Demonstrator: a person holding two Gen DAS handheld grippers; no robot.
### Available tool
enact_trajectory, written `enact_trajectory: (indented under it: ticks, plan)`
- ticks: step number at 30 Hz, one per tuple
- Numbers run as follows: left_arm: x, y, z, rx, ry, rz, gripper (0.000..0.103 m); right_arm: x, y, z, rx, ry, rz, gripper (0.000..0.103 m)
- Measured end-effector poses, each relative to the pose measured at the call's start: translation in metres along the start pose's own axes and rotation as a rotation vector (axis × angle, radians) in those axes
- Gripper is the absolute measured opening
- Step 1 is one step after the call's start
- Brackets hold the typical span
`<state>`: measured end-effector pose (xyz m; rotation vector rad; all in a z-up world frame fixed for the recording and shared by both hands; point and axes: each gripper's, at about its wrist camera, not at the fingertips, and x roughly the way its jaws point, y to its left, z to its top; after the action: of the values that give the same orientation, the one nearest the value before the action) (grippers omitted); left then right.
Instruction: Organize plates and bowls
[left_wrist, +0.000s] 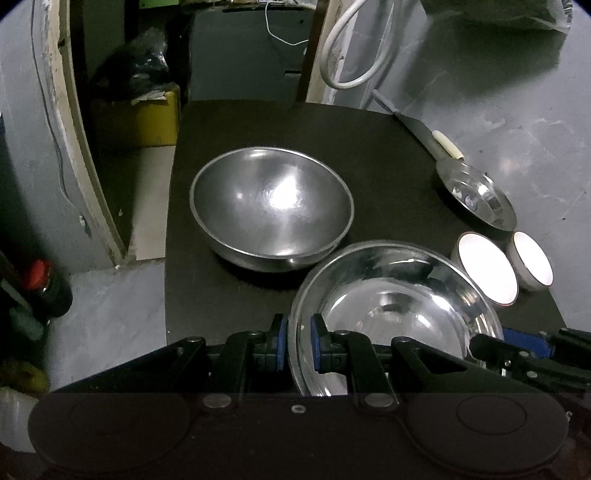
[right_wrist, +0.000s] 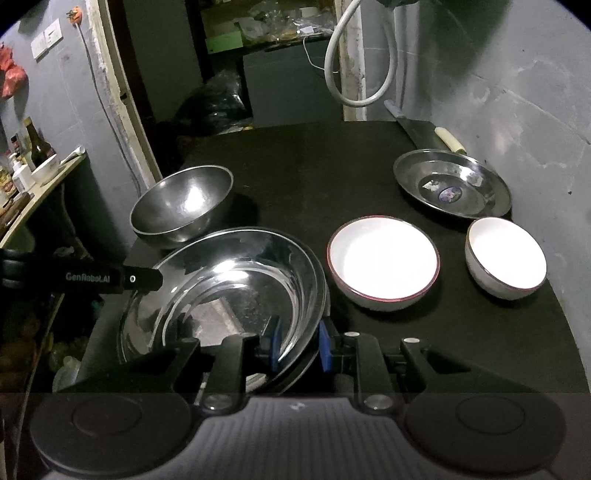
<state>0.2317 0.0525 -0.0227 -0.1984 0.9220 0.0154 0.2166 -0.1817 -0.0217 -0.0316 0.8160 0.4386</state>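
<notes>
A large steel plate (left_wrist: 399, 310) (right_wrist: 221, 288) is held near the front of the black table (left_wrist: 369, 155) (right_wrist: 295, 166). My left gripper (left_wrist: 298, 343) is shut on its left rim. My right gripper (right_wrist: 298, 345) is shut on its right rim; it also shows at the right edge of the left wrist view (left_wrist: 517, 354). A deep steel bowl (left_wrist: 271, 208) (right_wrist: 181, 205) stands behind the plate. A white bowl with a red rim (left_wrist: 487, 267) (right_wrist: 384, 258) and a smaller white bowl (left_wrist: 532, 260) (right_wrist: 506, 256) stand to the right. A smaller steel plate (left_wrist: 476, 195) (right_wrist: 452, 182) lies at the back right.
A knife with a pale handle (left_wrist: 428, 133) (right_wrist: 432, 134) lies behind the small steel plate by the grey wall. A white hose (left_wrist: 351, 48) (right_wrist: 354, 55) hangs at the back. A yellow box (left_wrist: 147, 118) and bottles (left_wrist: 44, 288) stand left of the table; a shelf with bottles (right_wrist: 33, 162) too.
</notes>
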Motion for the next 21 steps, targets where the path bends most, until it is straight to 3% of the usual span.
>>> enact_trajectory:
  ticks: [6,10,12,14,18,21]
  plan:
    - [-0.002,0.001,0.001,-0.020,0.006,0.023,0.021,0.002,-0.005,-0.001,0.009,0.007,0.008,0.030]
    - [-0.010,0.005,-0.001,-0.032,0.012,0.037,0.034,-0.003,-0.009,-0.003,0.014,0.003,0.008,0.034]
    - [-0.019,0.004,-0.001,-0.032,-0.002,0.041,0.045,-0.009,-0.014,-0.004,0.025,-0.004,0.007,0.042]
    - [-0.026,0.004,-0.001,-0.033,-0.028,0.055,0.078,-0.017,-0.021,-0.005,0.051,-0.019,0.007,0.063]
    - [-0.040,-0.002,0.003,-0.024,-0.118,0.042,0.098,-0.034,-0.036,-0.008,0.129,-0.048,0.009,0.084]
    - [-0.045,-0.009,0.010,-0.018,-0.169,0.006,0.102,-0.044,-0.045,-0.008,0.156,-0.065,0.002,0.092]
